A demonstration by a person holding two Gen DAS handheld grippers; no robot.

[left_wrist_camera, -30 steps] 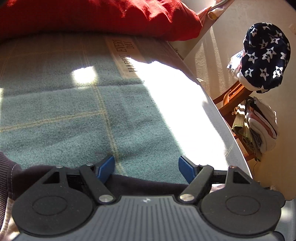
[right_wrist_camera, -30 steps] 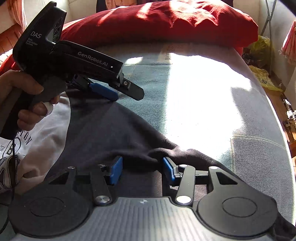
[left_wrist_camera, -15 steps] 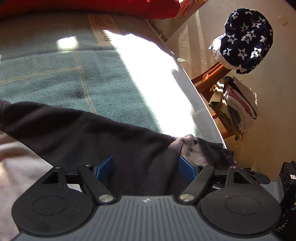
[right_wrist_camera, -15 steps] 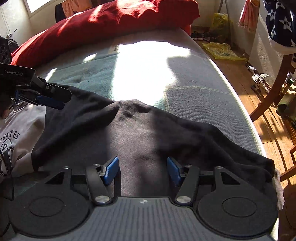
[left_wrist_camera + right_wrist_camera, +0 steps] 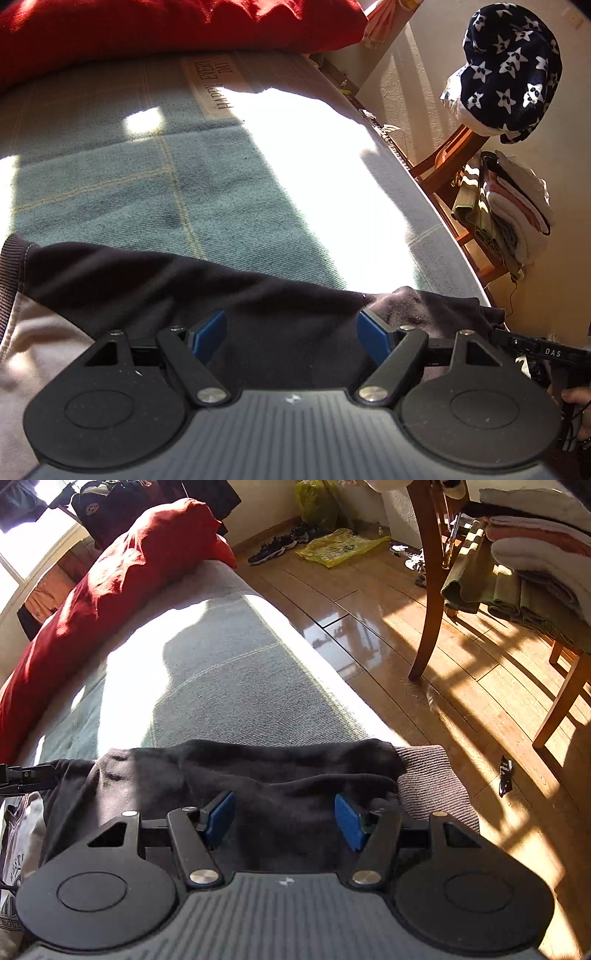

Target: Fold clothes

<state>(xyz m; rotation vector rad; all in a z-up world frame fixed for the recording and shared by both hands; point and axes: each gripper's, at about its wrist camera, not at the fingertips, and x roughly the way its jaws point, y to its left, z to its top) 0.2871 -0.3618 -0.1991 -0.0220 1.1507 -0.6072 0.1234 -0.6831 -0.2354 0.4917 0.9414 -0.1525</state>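
Dark sweatshirt (image 5: 280,794): spread across the bed (image 5: 229,192), long axis along its near edge, ribbed cuff (image 5: 432,782) overhanging the side. Right gripper (image 5: 282,818) nearer the cuff; left gripper (image 5: 291,336) alongside; both fingers released, holding nothing.

Two grippers are counted: the left gripper (image 5: 291,334) and the right gripper (image 5: 284,819), each with two blue pads. One dark sweatshirt (image 5: 258,775) is seen spread along the near edge of one bed (image 5: 147,177), with one ribbed cuff (image 5: 432,782) shown at its right end. One light printed garment (image 5: 18,849) is seen at the near left. One red pillow (image 5: 166,26) is counted at the far end. One wooden chair (image 5: 428,590) is seen to the right, with one stack of folded clothes (image 5: 513,210) on it and one star-patterned cloth (image 5: 509,70) over its back. One yellow bag (image 5: 336,546) is counted on the far floor; the shoes beside it cannot be counted for certain.
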